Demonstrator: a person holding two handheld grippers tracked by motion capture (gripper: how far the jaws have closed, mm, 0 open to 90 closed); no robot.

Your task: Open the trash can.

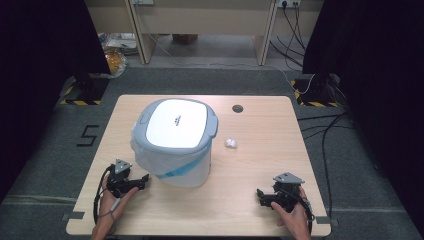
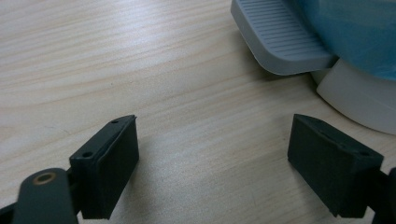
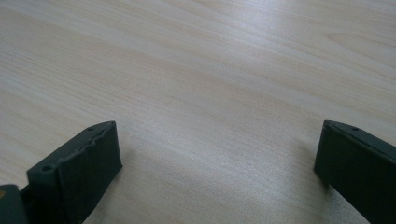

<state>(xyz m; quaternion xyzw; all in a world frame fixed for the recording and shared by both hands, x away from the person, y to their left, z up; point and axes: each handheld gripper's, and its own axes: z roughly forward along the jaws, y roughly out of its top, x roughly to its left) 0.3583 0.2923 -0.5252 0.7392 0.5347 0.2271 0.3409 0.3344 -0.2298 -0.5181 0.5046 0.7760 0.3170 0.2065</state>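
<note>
Two things sit on the pale wooden worktop [image 1: 250, 200], and the larger is the one nearest a tool. That is a white plastic pedal bin with a grey-rimmed white lid [image 1: 177, 142], lined with a thin blue-tinted bag; it stands left of the worktop's middle, toward the near edge. It looks hollow and light for its bulk, with stiff, smooth walls too wide for either tool to span. The loose bag is soft and would slip or tear if pinched. Its ribbed grey foot pedal [image 2: 280, 39] juts out low at the base and seems the sensible place to press or take hold; the lid's rim is the other. A small crumpled white paper ball [image 1: 231, 143] lies just right of the bin, well apart from both tools; it should be nearly weightless and easy to crush.

Near the front left corner, the left tool [image 1: 131, 184] rests with jaws wide and empty, close beside the pedal. Near the front right corner, the right tool [image 1: 267, 196] also stands wide open over bare wood.
</note>
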